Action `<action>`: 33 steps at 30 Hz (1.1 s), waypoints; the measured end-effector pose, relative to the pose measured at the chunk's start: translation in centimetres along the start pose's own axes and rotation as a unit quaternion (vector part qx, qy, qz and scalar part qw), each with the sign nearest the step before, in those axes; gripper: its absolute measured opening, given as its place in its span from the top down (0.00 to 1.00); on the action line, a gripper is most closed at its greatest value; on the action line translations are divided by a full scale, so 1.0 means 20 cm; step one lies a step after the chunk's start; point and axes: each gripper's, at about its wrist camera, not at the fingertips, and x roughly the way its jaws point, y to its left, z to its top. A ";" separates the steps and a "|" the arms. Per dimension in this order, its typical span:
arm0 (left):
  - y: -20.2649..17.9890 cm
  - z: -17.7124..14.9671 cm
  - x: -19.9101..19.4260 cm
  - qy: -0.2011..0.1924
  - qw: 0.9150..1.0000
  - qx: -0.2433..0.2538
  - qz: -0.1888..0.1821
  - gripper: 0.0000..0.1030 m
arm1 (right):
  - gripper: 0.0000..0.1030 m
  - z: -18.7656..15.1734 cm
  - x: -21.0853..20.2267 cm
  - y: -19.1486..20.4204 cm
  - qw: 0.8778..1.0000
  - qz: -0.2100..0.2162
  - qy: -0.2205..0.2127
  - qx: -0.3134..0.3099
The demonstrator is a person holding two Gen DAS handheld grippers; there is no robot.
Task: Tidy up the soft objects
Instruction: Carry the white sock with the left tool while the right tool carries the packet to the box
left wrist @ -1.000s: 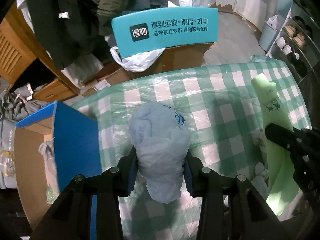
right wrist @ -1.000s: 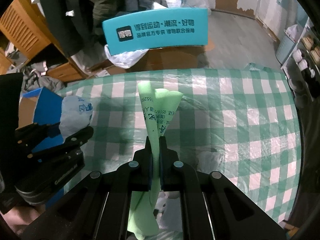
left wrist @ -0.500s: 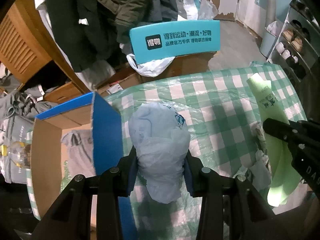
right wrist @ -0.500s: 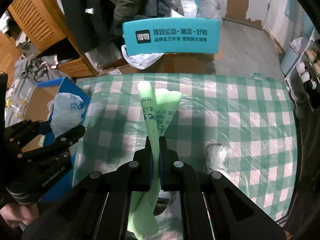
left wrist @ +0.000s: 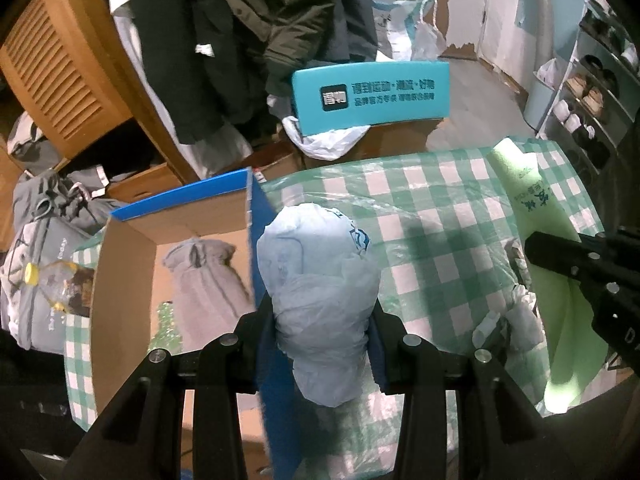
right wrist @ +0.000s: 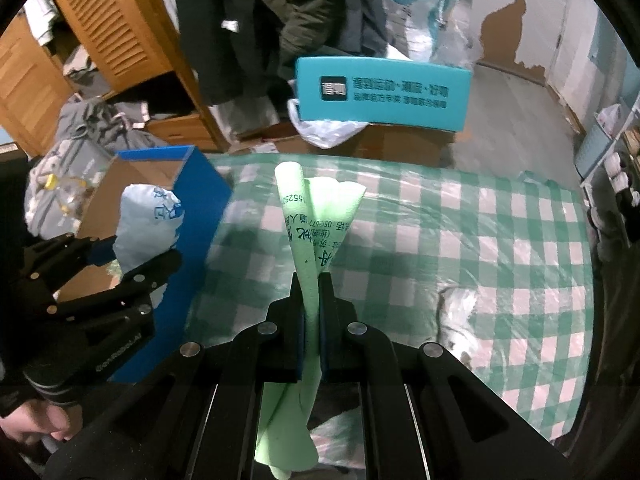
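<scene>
My left gripper (left wrist: 322, 312) is shut on a crumpled pale blue plastic bag (left wrist: 320, 280) and holds it over the right wall of an open cardboard box with blue sides (left wrist: 256, 240); the bag also shows in the right wrist view (right wrist: 148, 224). A grey garment (left wrist: 208, 276) lies inside the box. My right gripper (right wrist: 312, 296) is shut on a green plastic bag (right wrist: 316, 220) with printed text, held above the green checked tablecloth (right wrist: 500, 240); the green bag also shows in the left wrist view (left wrist: 536, 208).
A teal box flap with white text (left wrist: 372, 96) stands behind the table. Crumpled clear plastic (right wrist: 460, 312) lies on the cloth to the right. Dark coats (left wrist: 260, 32) hang behind. A wooden cabinet (left wrist: 60, 64) and grey bags (left wrist: 40, 232) are at left.
Both grippers have moved left with their bags. The cardboard box has come fully into the left wrist view, and the blue bag is now over its right wall.
</scene>
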 end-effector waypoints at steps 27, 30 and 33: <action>0.52 -0.17 -0.13 -0.015 0.996 -0.088 0.016 0.61 | 0.95 0.10 0.00 0.54 0.996 0.052 0.000 -0.070; 0.59 -0.19 -0.11 -0.012 0.995 -0.099 0.019 0.61 | 0.95 0.13 0.02 0.62 0.995 0.062 0.002 -0.077; 0.65 -0.21 -0.10 -0.009 0.994 -0.108 0.024 0.61 | 0.95 0.15 0.05 0.69 0.994 0.067 0.005 -0.085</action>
